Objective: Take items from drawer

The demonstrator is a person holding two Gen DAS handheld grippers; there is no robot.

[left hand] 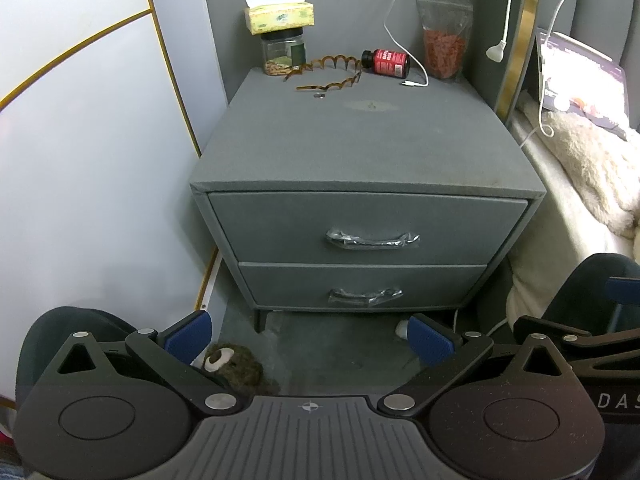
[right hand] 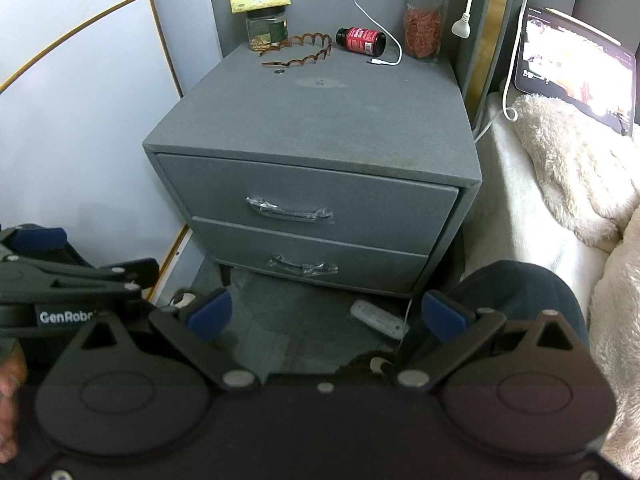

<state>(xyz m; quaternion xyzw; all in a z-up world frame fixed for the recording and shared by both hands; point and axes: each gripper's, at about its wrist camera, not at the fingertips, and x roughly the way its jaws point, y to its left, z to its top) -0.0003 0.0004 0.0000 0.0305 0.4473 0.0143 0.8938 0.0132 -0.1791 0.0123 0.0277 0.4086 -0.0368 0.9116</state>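
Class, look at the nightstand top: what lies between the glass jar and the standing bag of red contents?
Between the glass jar and the bag lie a wavy brown headband and a toppled red-labelled bottle, clear in both views.

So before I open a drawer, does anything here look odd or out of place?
Both grey drawer handles, upper and lower, are wrapped in crinkled clear plastic. The red-labelled dark bottle lies on its side on the nightstand top.
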